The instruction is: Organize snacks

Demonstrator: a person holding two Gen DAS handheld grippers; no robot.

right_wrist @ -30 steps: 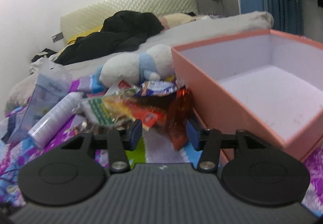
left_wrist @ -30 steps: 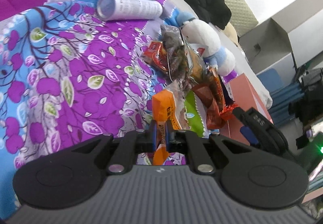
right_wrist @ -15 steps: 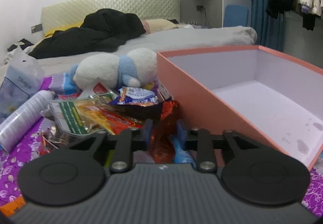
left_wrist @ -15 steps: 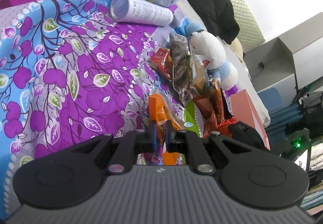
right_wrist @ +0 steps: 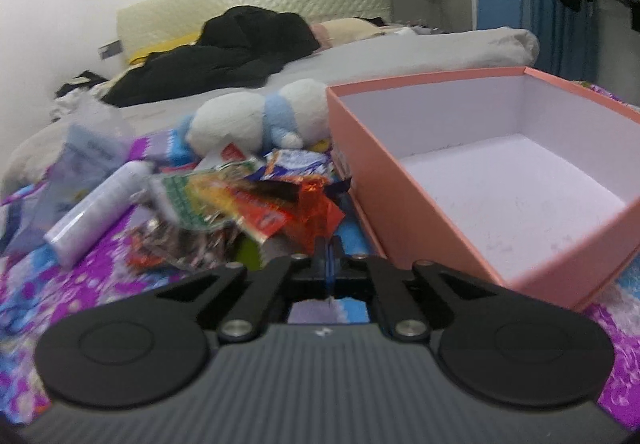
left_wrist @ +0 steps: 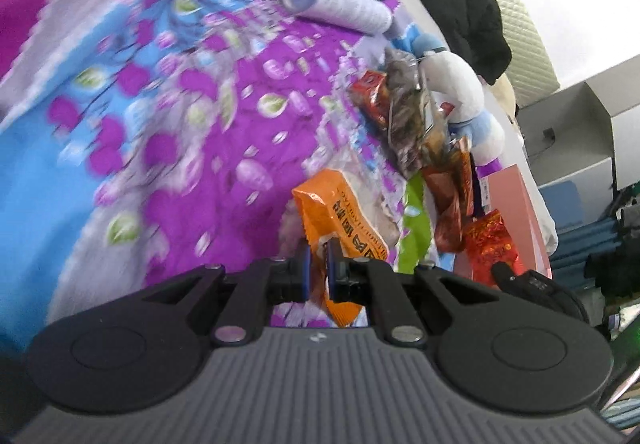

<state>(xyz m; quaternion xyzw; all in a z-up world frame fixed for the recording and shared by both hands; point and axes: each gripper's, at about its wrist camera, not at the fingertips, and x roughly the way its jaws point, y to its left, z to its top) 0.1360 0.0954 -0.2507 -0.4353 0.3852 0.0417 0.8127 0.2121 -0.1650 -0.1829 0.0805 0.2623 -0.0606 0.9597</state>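
Observation:
My left gripper (left_wrist: 318, 262) is shut on an orange snack packet (left_wrist: 340, 216) and holds it above the flowered bedspread. My right gripper (right_wrist: 329, 258) is shut on a shiny red foil packet (right_wrist: 316, 212), lifted just left of the pink box (right_wrist: 360, 180); the same red packet shows in the left wrist view (left_wrist: 490, 244). The box is open and empty inside. A pile of snack packets (right_wrist: 224, 204) lies left of the box; it also shows in the left wrist view (left_wrist: 412, 124).
A white and blue plush toy (right_wrist: 260, 124) lies behind the pile. A white tube (right_wrist: 100, 208) and a clear pouch (right_wrist: 84, 152) lie to the left. Black clothes (right_wrist: 240, 48) sit on the bed behind. A green patch (left_wrist: 416, 228) shows on the bedspread.
My right gripper closed on the red foil packet and lifted it beside the box. My left gripper raised the orange packet off the bedspread.

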